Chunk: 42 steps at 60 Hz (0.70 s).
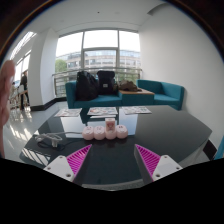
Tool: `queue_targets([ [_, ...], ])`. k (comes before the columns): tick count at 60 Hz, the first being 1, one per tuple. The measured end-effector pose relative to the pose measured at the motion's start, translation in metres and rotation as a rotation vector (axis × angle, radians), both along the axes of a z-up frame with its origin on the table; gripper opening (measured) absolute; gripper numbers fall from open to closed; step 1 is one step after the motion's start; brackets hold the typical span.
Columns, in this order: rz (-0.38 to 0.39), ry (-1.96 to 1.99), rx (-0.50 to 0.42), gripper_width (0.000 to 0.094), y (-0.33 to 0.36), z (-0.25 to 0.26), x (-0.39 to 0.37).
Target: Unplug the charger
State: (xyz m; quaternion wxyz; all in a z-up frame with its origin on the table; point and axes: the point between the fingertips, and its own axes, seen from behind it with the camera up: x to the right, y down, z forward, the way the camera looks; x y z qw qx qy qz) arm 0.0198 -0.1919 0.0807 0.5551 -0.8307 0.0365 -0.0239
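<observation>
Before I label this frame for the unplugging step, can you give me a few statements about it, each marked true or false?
1. The hand-held gripper is open with nothing between its fingers. True.
2. A white power strip lies beyond the fingers on the dark table. True.
3. The gripper is shut on the power strip. False: the strip lies ahead, untouched.
4. The sofa behind the table is red. False: it is teal.

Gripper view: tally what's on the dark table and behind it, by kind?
Pink/white rounded items on the table: about 4, clustered
Black cable: 1
Teal sofas: 2
Dark bags on the sofa: 2
Total: 9
The hand-held gripper is open, fingers short of the cluster.
</observation>
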Motion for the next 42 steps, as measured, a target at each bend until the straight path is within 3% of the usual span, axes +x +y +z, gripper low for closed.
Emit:
queue_targets([
  [3,0.013,0.003,-0.005,0.0847,0.018,-0.008,-0.002],
  [4,0.019,0.011,-0.018,0.0847,0.006,0.012,0.001],
  [13,0.022,0.021,-0.015,0.0831,0.097,-0.023,0.001],
  [25,0.003,0.013,-0.031,0.0680,0.177,-0.041,0.012],
  [33,0.034,0.006,-0.057,0.0513,0.196,-0.051,0.005],
  [37,0.058,-0.020,-0.053,0.0302,0.202,-0.051,0.001],
  [42,0.047,-0.013,-0.042,0.0264,0.203,-0.051,-0.001],
])
